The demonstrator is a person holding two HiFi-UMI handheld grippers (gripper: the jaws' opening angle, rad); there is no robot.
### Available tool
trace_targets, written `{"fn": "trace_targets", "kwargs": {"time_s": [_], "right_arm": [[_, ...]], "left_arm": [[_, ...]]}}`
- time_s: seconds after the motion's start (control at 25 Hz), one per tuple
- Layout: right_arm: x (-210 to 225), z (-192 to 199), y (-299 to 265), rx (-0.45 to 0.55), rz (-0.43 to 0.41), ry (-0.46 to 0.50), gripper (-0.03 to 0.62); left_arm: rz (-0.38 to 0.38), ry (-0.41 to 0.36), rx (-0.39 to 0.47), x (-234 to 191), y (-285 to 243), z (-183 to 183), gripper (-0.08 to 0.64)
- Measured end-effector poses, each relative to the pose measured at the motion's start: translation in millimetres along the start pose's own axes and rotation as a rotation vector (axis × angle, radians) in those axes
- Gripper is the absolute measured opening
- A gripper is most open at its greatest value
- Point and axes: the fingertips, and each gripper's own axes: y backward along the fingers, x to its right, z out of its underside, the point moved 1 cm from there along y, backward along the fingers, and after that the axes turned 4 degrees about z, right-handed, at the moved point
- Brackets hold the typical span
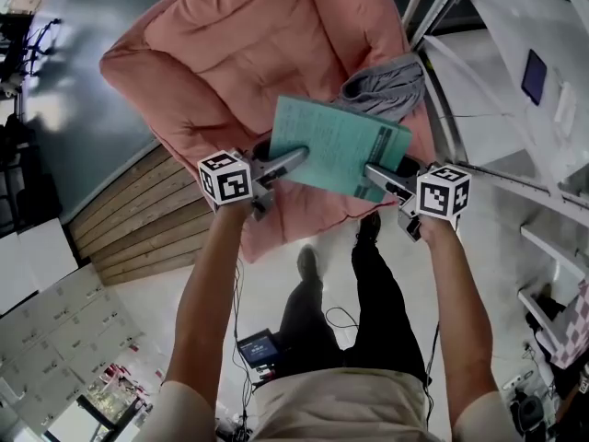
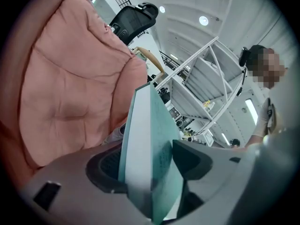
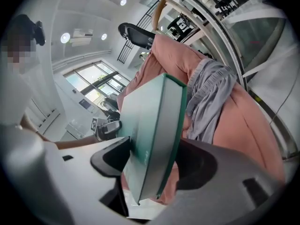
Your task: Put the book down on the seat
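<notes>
The book (image 1: pixel 340 145) hangs over the front part of the seat (image 1: pixel 221 63), its two ends pinched in the jaws of the left gripper (image 1: pixel 293 160) and the right gripper (image 1: pixel 379 177), both closed on it. Should one grip let go first, the book would likely tip and slide off the seat's front edge. It could also land crooked on the grey cloth (image 1: pixel 386 88) lying on the seat just beyond it.

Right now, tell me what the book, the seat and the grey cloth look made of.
Book: paper, with a smooth, matte teal printed cover; white page edges show at its side.
Seat: soft pink fabric over padding, matte, going by its quilted dimples and folds.
Grey cloth: thin, limp fabric, judging by its bunched gathers; knit or woven is unclear.
</notes>
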Motion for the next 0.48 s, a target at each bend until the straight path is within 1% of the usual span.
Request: {"fn": "trace_targets", "kwargs": {"time_s": [0.24,0.36,0.48], "right_arm": [[40,23,-21,-0.026,0.051,-0.064,0.295],[61,24,-26,-0.032,0.103,-0.080,0.304],[76,34,-32,-0.042,0.153,-0.103,0.311]], "left_arm": [[-0.038,0.033,-0.053,-38,-17,27,0.275],[-0.052,0.046,-0.071,-57,-29,33,0.279],[-0.082,0.068,-0.090,-70,-34,43,0.284]]}}
